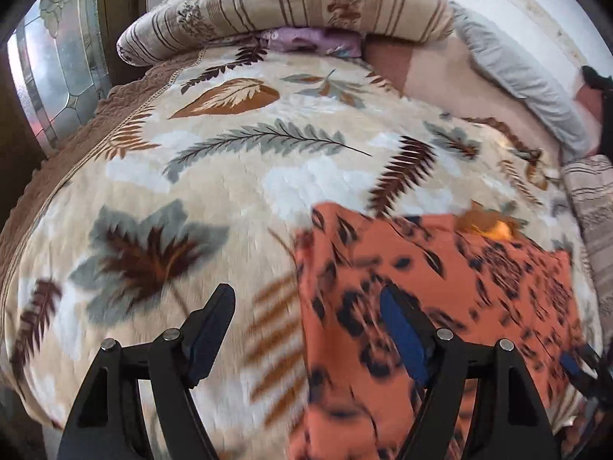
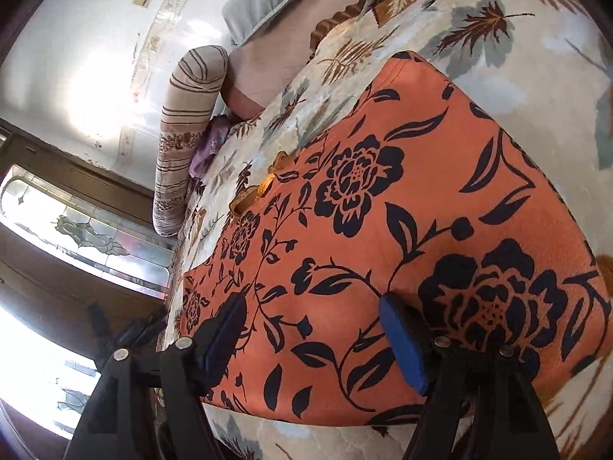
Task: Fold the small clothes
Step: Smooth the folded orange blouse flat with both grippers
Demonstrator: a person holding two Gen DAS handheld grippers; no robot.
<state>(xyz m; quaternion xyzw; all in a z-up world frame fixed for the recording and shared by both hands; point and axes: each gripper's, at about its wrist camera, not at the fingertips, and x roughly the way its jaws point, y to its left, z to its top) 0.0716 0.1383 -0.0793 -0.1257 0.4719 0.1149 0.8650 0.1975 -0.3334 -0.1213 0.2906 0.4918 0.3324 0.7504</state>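
The orange cloth [image 2: 402, 237] with dark flower print lies flat on the bed [image 1: 214, 176], which is covered by a cream blanket with leaf pattern. In the right wrist view the cloth looks like a folded, almost square piece, and a small yellow part [image 2: 268, 180] shows at its far edge.

The left tool [image 1: 308, 306] is released, its jaws wide apart with nothing between them. One finger hangs over the bare blanket and the other over the left edge of the cloth; this view is blurred, so I cannot tell if it touches. The right tool [image 2: 312, 316] is also released, jaws apart above the near part of the cloth, and no fabric is pinched.

At the head of the bed a striped rolled quilt [image 1: 283, 11] lies across, with a small purple cloth [image 1: 306, 40] tucked just under it. A grey pillow [image 1: 513, 73] and a pinkish sheet [image 1: 433, 73] are beside the wall. A door with patterned glass [image 1: 57, 73] stands beside the bed. Nothing lies on top of the orange cloth, and the blanket around it is free.
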